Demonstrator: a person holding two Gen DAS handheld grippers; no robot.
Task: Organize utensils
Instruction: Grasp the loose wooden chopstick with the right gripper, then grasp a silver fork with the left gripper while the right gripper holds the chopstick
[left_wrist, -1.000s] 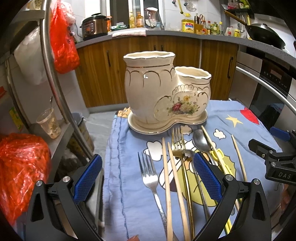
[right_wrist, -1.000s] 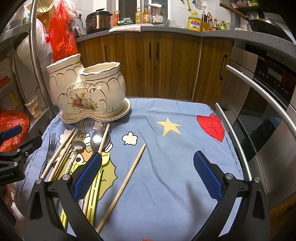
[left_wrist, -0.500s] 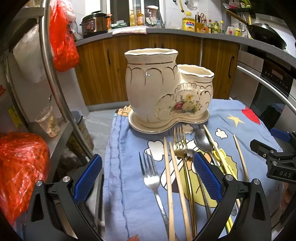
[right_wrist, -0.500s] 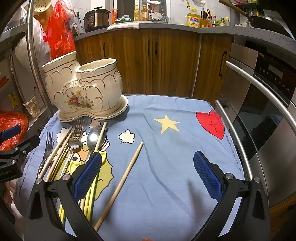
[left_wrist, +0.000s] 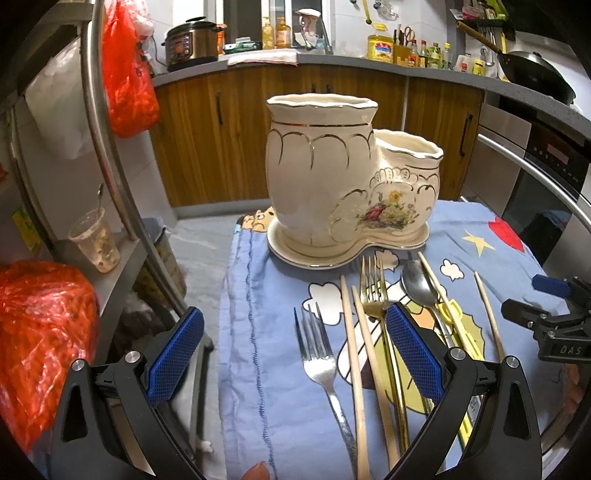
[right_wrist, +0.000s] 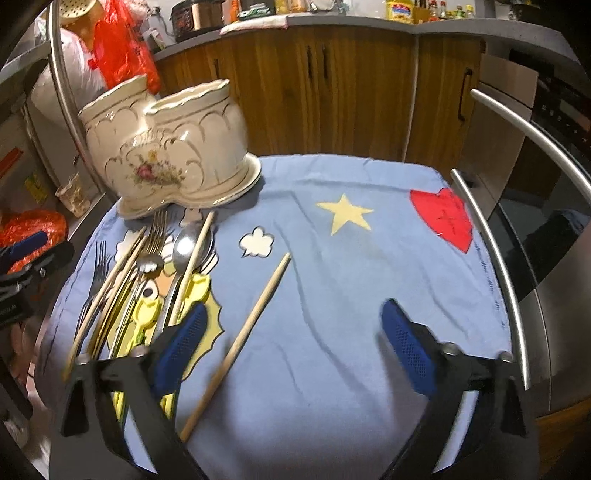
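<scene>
A cream ceramic utensil holder (left_wrist: 354, 184) with two openings stands at the back of the blue cloth (left_wrist: 258, 332). In front of it lie a silver fork (left_wrist: 321, 365), wooden chopsticks (left_wrist: 354, 350), a gold fork (left_wrist: 375, 291), a spoon (left_wrist: 417, 284) and a yellow utensil (left_wrist: 456, 325). My left gripper (left_wrist: 293, 321) hovers open over the silver fork, touching nothing. My right gripper (right_wrist: 293, 314) is open with its jaws closing. A single chopstick (right_wrist: 258, 310) lies on the cloth between them, near the left finger (right_wrist: 184, 332), untouched. The holder (right_wrist: 166, 147) stands far left.
A metal rack pole (left_wrist: 110, 166) with red plastic bags (left_wrist: 40, 332) and a plastic cup (left_wrist: 94, 243) stands left of the table. An oven with a steel handle (right_wrist: 491, 258) borders the right edge. Wooden cabinets (right_wrist: 332, 92) lie behind. The right gripper (left_wrist: 554, 325) shows at the left view's right edge.
My right gripper has tipped further down toward the cloth and its fingers have drawn slightly together. The left gripper has stayed nearly still and open.
</scene>
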